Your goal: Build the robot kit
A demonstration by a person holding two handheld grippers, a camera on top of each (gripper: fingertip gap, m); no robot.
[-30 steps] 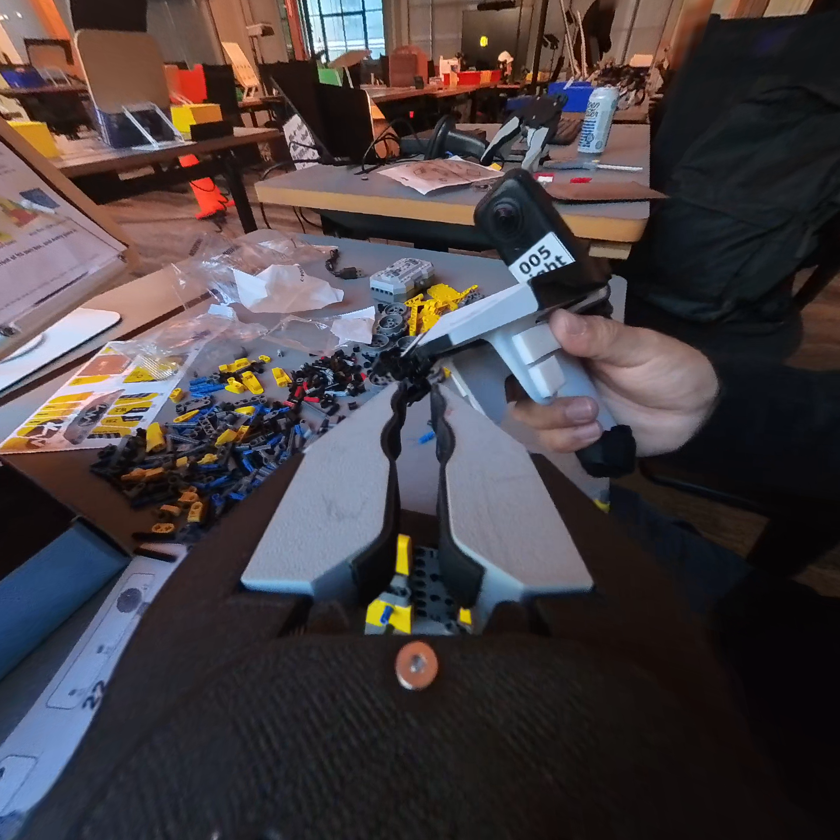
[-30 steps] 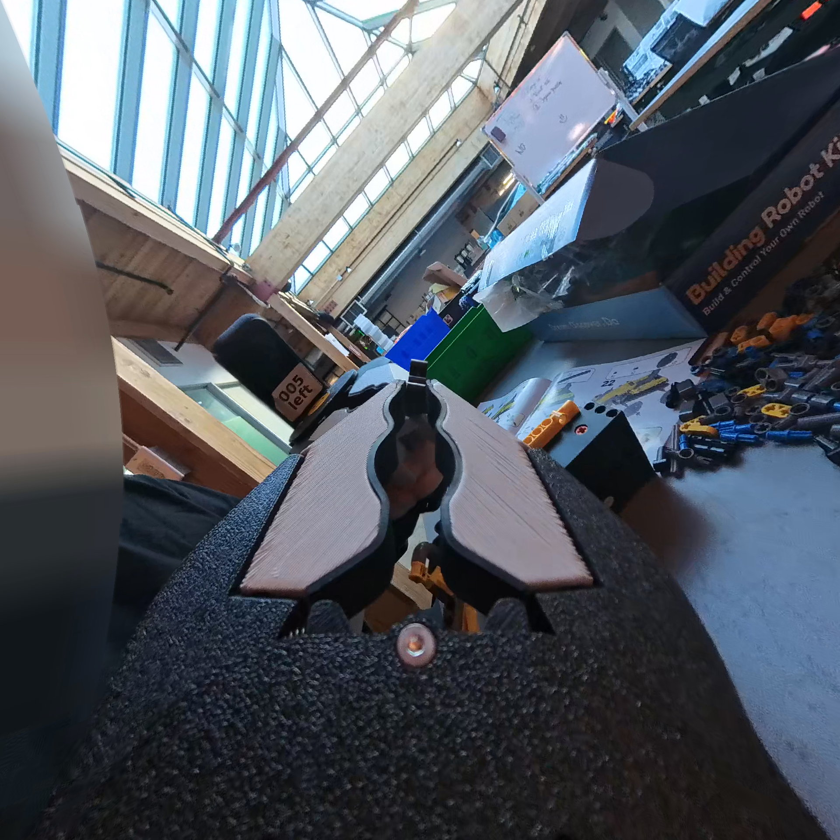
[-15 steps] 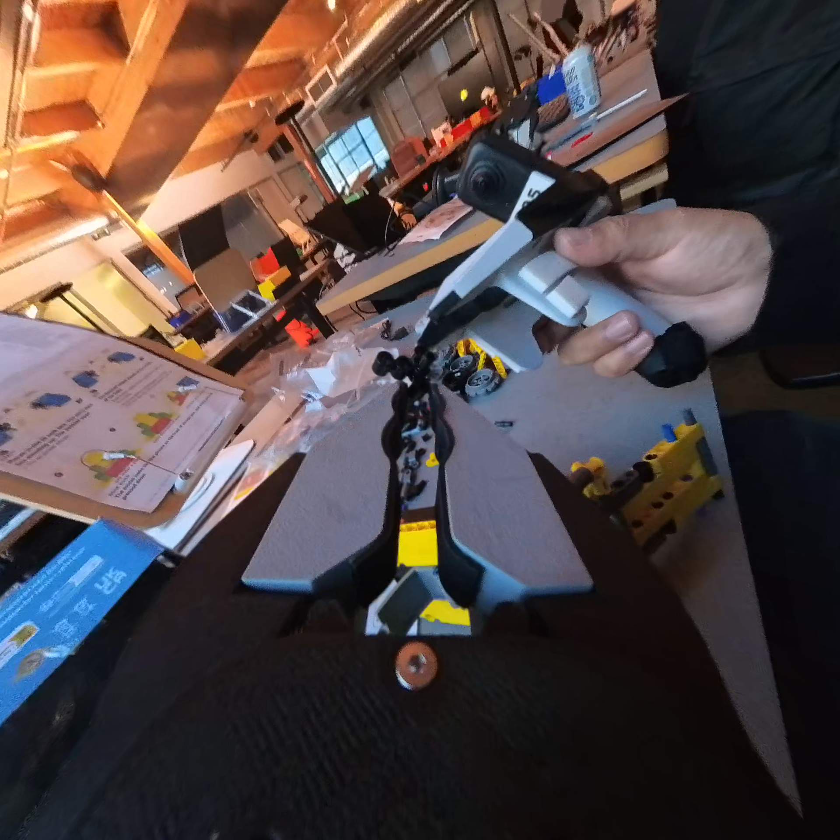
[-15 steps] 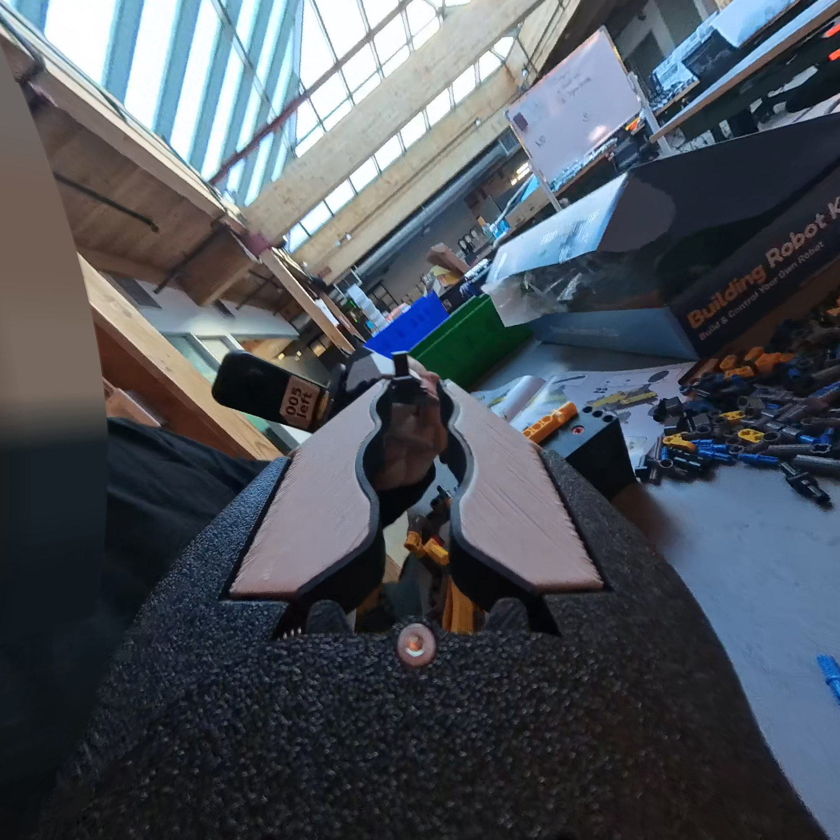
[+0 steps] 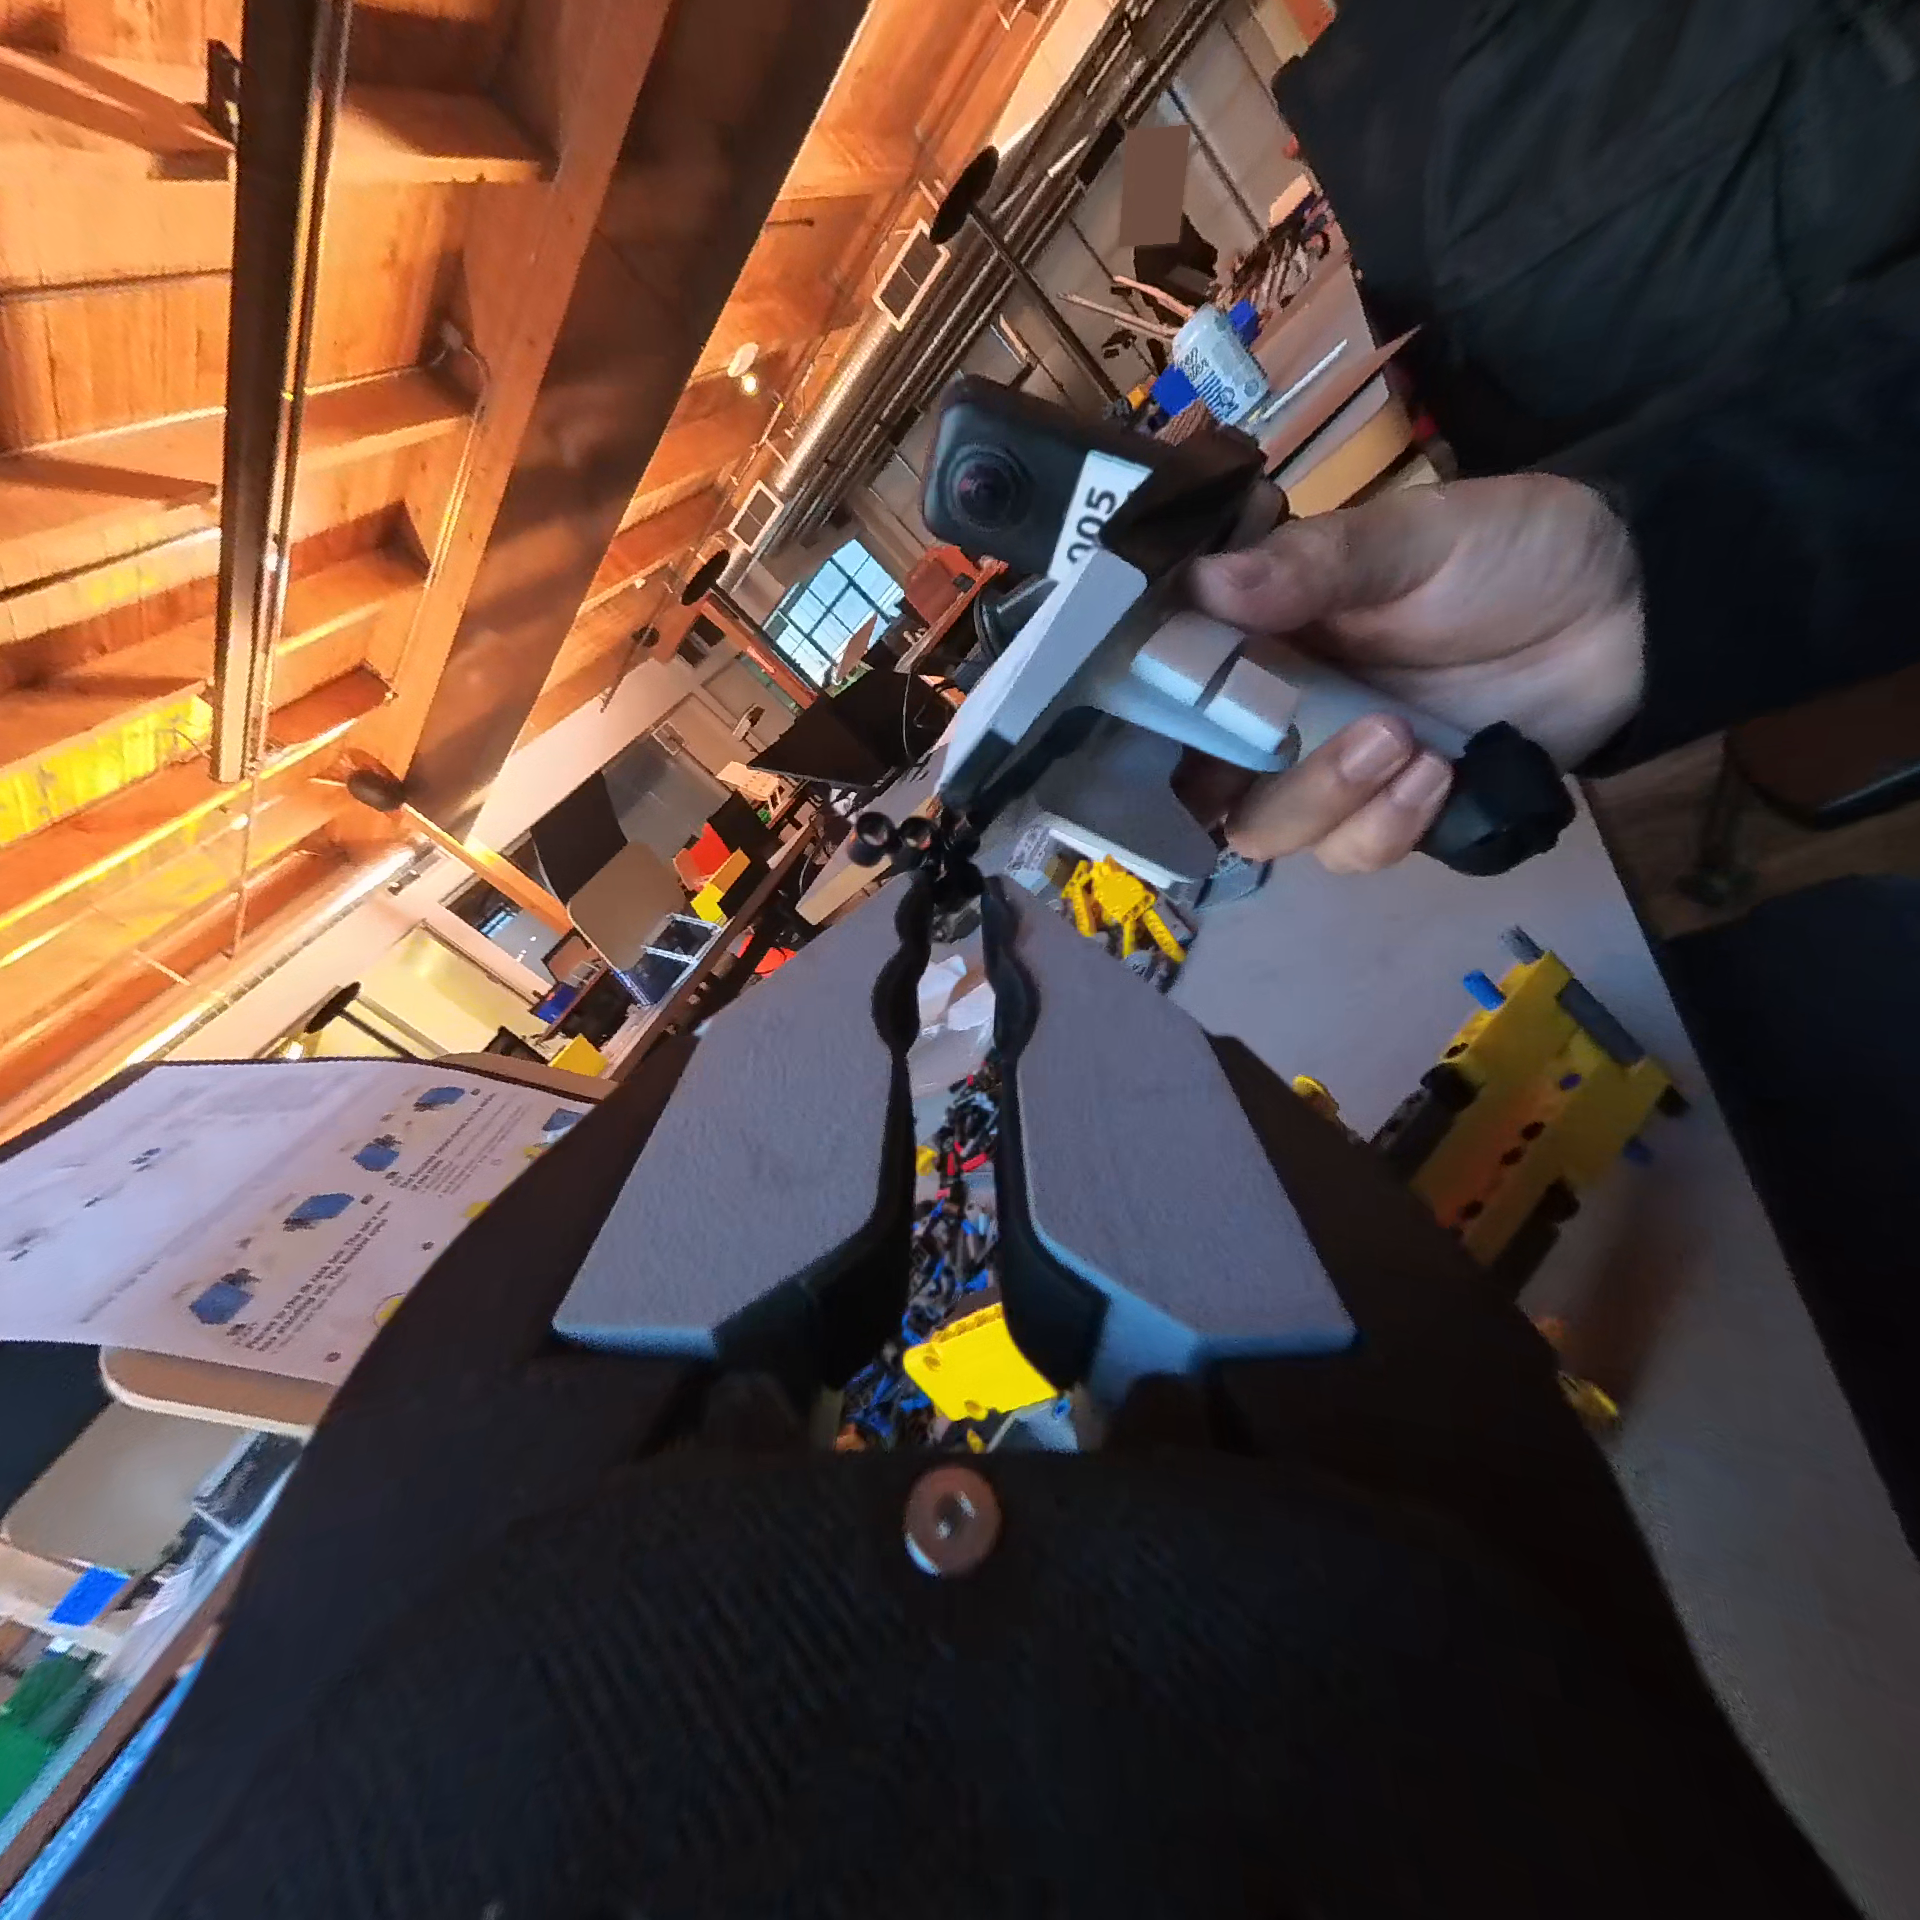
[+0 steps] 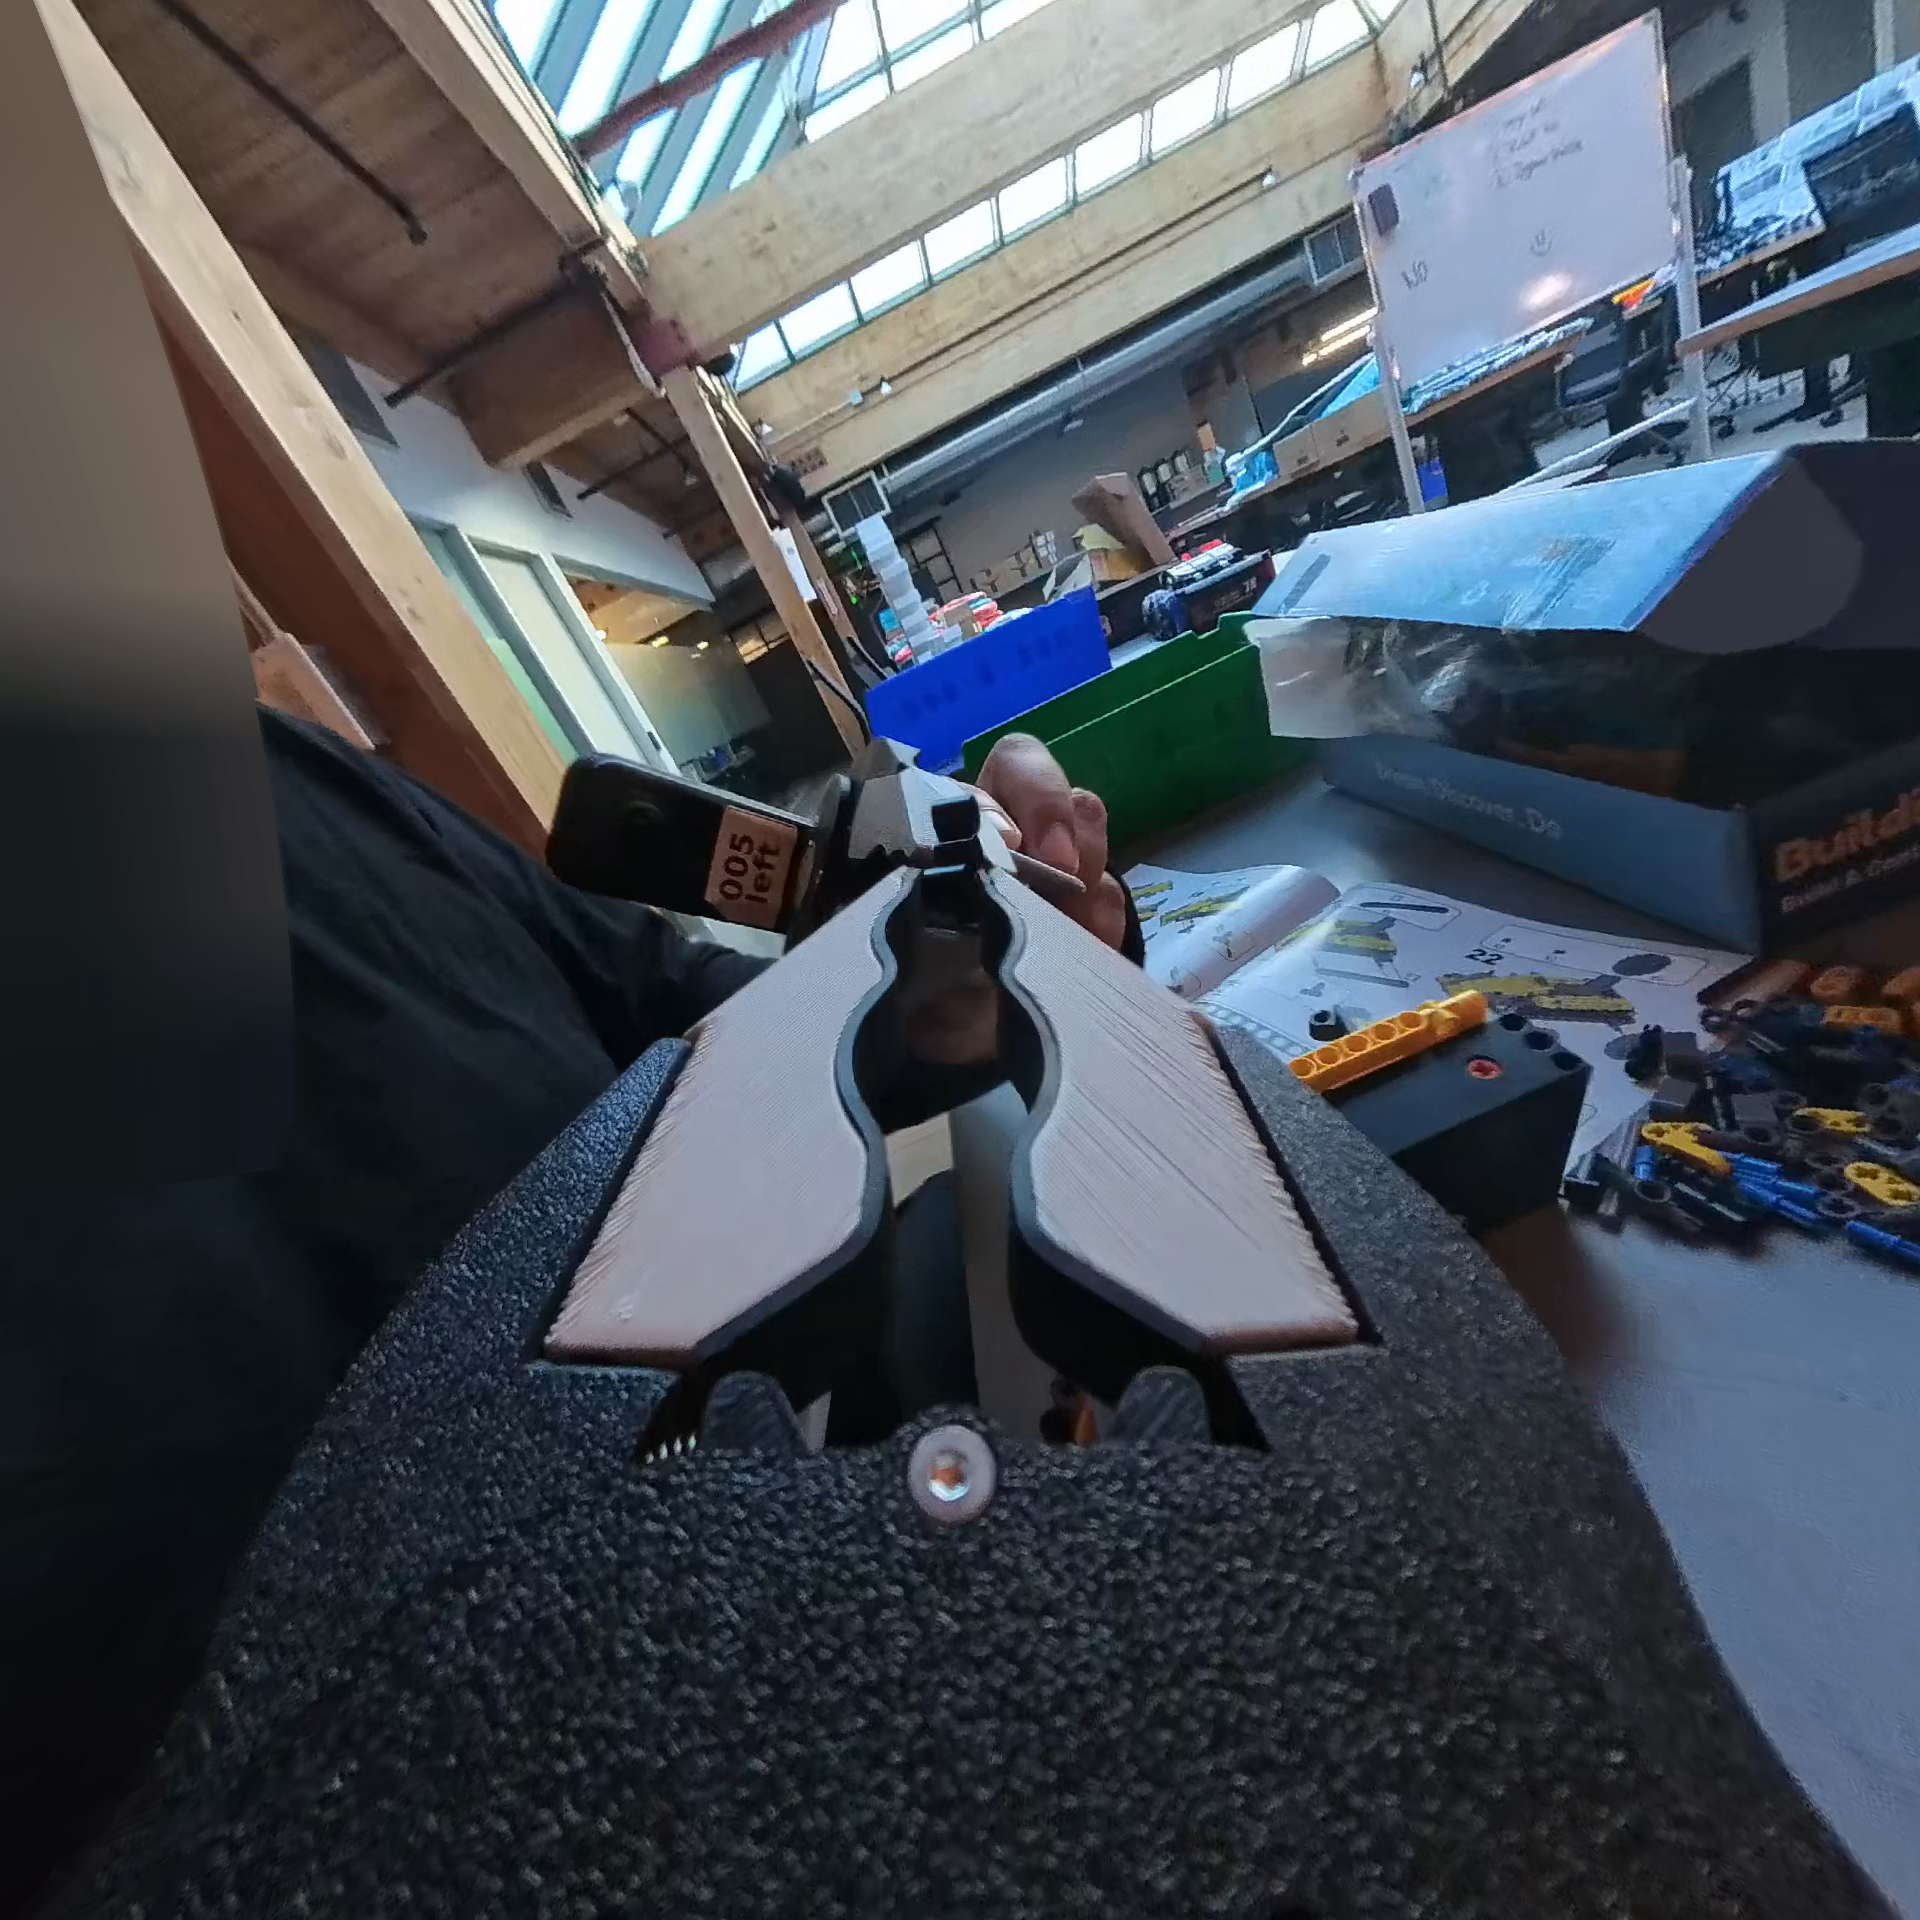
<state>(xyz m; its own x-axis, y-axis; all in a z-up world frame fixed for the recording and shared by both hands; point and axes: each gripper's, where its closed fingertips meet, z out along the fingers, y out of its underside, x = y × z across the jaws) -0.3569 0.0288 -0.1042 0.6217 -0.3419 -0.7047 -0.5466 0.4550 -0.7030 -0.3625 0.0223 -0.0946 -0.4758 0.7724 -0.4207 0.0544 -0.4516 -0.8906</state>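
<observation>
From where I stand, the left gripper (image 5: 940,883) has its jaws drawn almost together, nipping a small black part (image 5: 902,834) at the very tips. The right gripper (image 6: 951,883) is likewise nearly closed on the same dark bit (image 6: 951,826), and the two noses meet tip to tip in mid-air above the bench (image 5: 1382,987). I cannot tell whether it is one piece or two pressed together. With so little of the part held, I judge it could easily twist, so a steady, square hold would serve best. I count two grippers and two hands (image 5: 1444,634) (image 6: 1039,821). There is one yellow assembly (image 5: 1527,1122) at three o'clock of the left gripper. One black block (image 6: 1455,1101), with one orange beam (image 6: 1382,1039) across it, is at three o'clock of the right. One open booklet (image 6: 1340,935) and one opened box (image 6: 1538,831) are at two o'clock. The loose pieces (image 6: 1787,1164) are too many to count.
</observation>
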